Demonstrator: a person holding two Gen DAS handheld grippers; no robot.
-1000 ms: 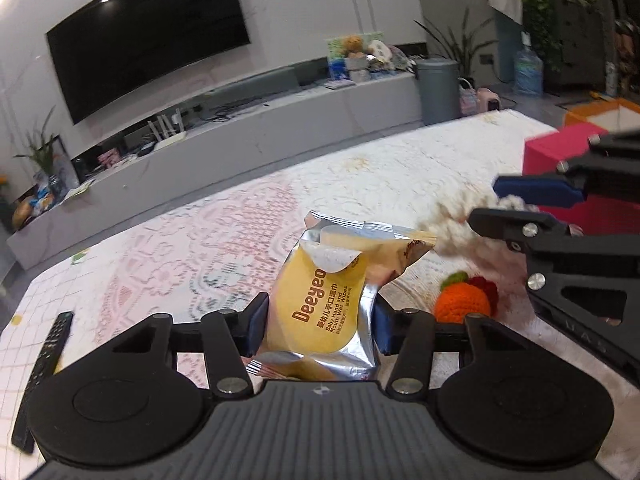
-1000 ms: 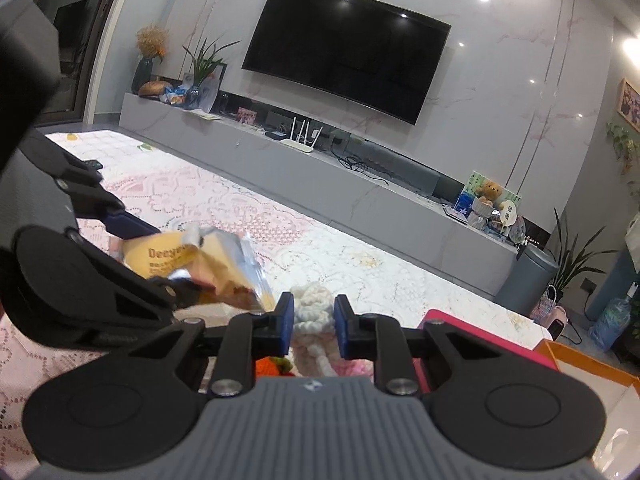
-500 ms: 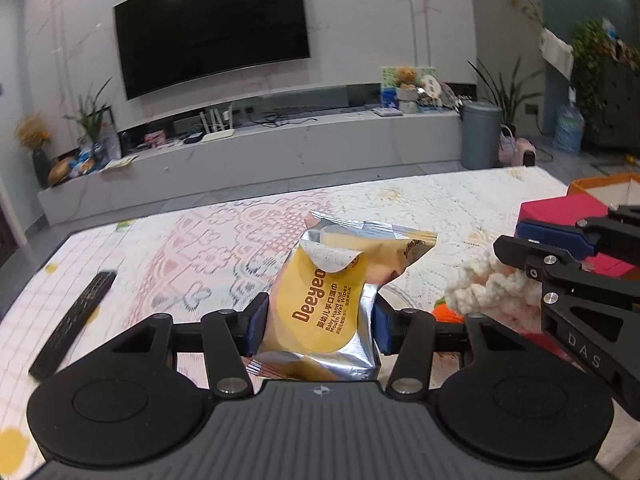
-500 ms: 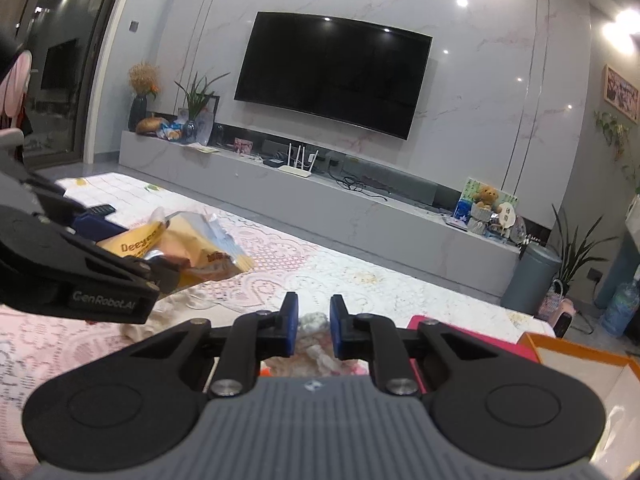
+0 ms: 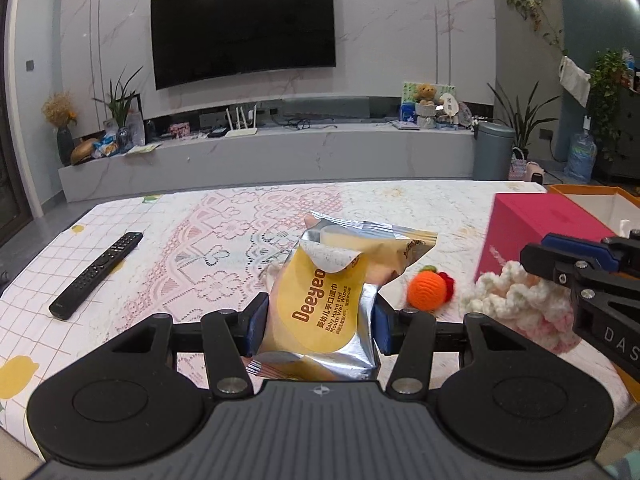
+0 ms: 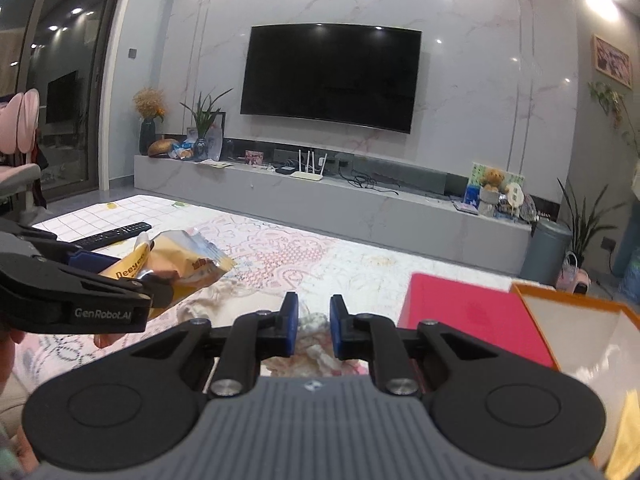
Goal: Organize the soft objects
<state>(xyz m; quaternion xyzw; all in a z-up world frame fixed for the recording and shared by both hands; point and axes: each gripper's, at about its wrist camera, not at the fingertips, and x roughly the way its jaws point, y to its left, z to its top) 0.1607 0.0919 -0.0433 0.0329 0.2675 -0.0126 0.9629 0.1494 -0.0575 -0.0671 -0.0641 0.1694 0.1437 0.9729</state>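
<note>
Your left gripper point(image 5: 318, 322) clamps the wipes pack point(image 5: 328, 300); your right gripper point(image 6: 314, 326) pinches the knitted piece point(image 5: 520, 304) narrowly, both lifted for boxing.

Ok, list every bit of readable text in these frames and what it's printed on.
"Deeyeo" and "Baby Hand and Mouth Wet Wipes": yellow wipes pack, held in the left gripper.
Chinese lines on the pack: too small to read.
"GenRobot.AI": left gripper's side, right wrist view.
"DAS", cut off: right gripper, left wrist view.

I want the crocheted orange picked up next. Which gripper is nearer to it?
Left. The left gripper, holding the wipes pack, is just beside the crocheted orange; the right gripper is farther off.
</note>
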